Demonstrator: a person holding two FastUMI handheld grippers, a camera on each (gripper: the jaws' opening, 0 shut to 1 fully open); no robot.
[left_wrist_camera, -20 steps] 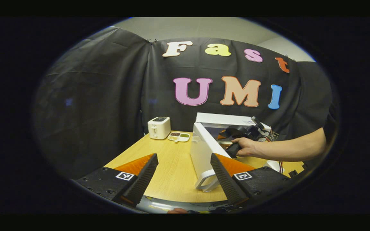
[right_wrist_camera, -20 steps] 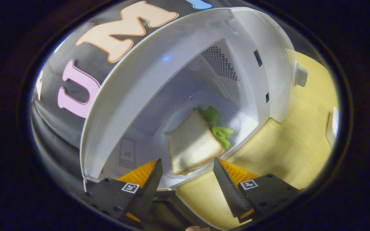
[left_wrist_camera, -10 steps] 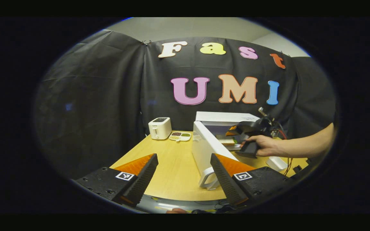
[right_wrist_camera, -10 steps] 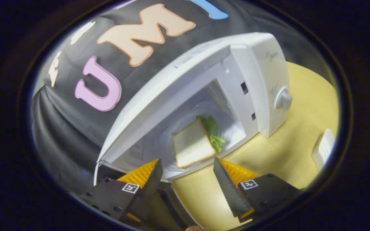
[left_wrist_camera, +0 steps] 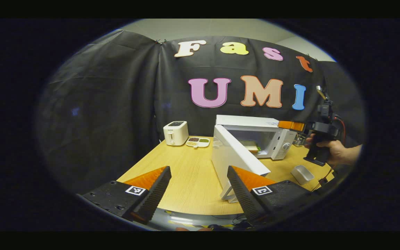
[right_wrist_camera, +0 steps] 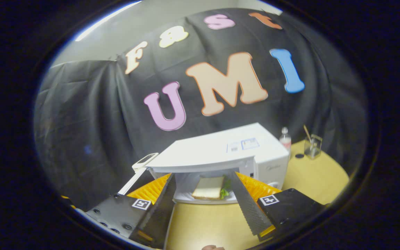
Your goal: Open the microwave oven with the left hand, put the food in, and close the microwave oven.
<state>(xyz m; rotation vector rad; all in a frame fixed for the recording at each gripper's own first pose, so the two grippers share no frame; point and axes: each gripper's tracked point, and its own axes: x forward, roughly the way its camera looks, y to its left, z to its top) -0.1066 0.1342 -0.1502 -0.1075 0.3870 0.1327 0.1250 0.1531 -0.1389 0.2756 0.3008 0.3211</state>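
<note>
**Sandwich sits inside the open microwave**

Black cloth hangs all around the back of the booth, behind a light wooden tabletop. On the tabletop stands a white box-shaped microwave oven. Its white door swings out wide toward the front. Inside the oven lies the food, a flat sandwich of pale bread with green leaves. It rests on the round plate in the oven's floor. In the left gripper view the sandwich looks small, deep in the oven.

The left tongs hang low over the near edge of the tabletop. Their two fingers stand wide apart and hold nothing. The open door is just past their right finger.

The right tongs point at the oven's open mouth from in front and a bit above. Their fingers are wide apart too, and nothing is between them. In the left gripper view a hand holds the right tongs up in the air, to the right of the oven and apart from it.

A small white toaster stands at the far left of the tabletop. A little white tray with coloured bits lies just beside it. A small white tub sits near the right edge. A clear bottle and a glass cup with a stick in it stand to the right of the oven.
</note>
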